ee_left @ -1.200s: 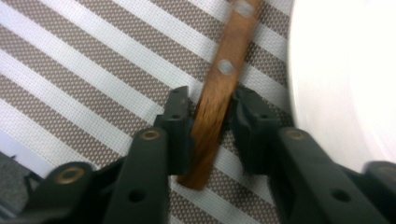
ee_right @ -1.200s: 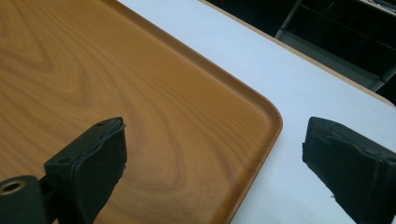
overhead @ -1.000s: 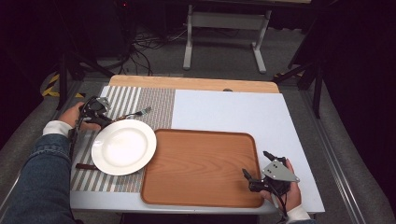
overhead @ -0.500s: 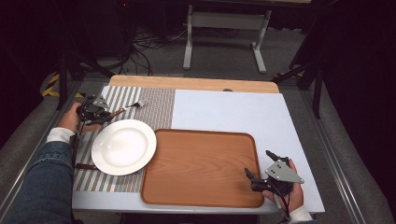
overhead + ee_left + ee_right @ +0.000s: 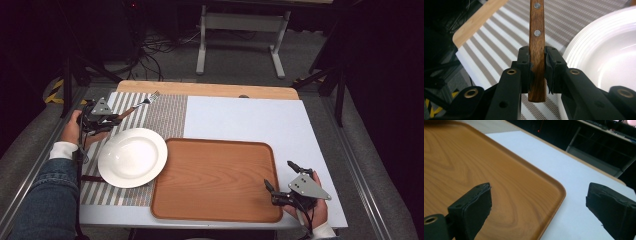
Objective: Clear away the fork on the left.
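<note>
My left gripper (image 5: 111, 118) is shut on the wooden handle of a fork (image 5: 134, 108), held above the striped placemat (image 5: 170, 112) at the table's far left; the metal tines point toward the back. In the left gripper view the handle (image 5: 537, 45) sits clamped between the two jaws, with the white plate (image 5: 606, 57) just to its right. The white plate (image 5: 132, 157) rests on the placemat beside the wooden tray (image 5: 215, 180). My right gripper (image 5: 281, 181) stands open at the tray's near right corner, nothing between its fingers (image 5: 472, 206).
A dark utensil handle (image 5: 90, 178) pokes out from under the plate's left edge. The white table surface (image 5: 250, 117) stretches behind and right of the tray. A light wooden strip (image 5: 210, 90) runs along the table's far edge.
The left gripper has carried the fork leftward and toward the back of the placemat. The right gripper has shifted slightly toward the near edge.
</note>
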Motion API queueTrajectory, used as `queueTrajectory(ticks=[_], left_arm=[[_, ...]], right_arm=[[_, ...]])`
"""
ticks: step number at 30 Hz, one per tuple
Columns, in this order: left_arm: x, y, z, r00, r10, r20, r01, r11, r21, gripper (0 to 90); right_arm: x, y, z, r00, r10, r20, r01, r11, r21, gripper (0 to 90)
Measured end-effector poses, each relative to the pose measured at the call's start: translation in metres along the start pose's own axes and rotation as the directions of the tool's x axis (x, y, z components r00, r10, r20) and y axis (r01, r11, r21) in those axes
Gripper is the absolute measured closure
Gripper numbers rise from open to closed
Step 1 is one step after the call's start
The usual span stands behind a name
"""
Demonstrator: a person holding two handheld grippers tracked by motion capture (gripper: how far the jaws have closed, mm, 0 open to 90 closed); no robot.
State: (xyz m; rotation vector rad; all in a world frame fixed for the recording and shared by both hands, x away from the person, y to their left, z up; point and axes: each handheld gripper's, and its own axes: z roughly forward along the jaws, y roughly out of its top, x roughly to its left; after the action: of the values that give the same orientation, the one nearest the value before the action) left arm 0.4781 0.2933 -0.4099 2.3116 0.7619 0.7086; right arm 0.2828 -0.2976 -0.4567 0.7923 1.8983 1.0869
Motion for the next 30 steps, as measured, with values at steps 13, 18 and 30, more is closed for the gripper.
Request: queueTrajectory(ticks=[13,18,30], left_arm=[[-0.038,0.013,-0.012,0.9998,0.007,0.017,-0.005,0.9927,-0.120,75.9],[-0.058,0.017,-0.017,0.9987,0.041,0.030,-0.035,0.9873,-0.155,75.8],[-0.105,0.036,-0.035,0.9851,0.162,0.057,-0.146,0.9637,-0.224,75.8]], right_arm=[[0.001,0.001,-0.002,0.9999,0.004,-0.010,-0.004,0.999,-0.033,7.4],[0.002,0.001,-0.003,1.0000,-0.007,-0.006,0.007,1.000,-0.028,7.4],[0.003,0.001,-0.002,0.9999,-0.017,-0.001,0.017,1.000,-0.021,7.4]])
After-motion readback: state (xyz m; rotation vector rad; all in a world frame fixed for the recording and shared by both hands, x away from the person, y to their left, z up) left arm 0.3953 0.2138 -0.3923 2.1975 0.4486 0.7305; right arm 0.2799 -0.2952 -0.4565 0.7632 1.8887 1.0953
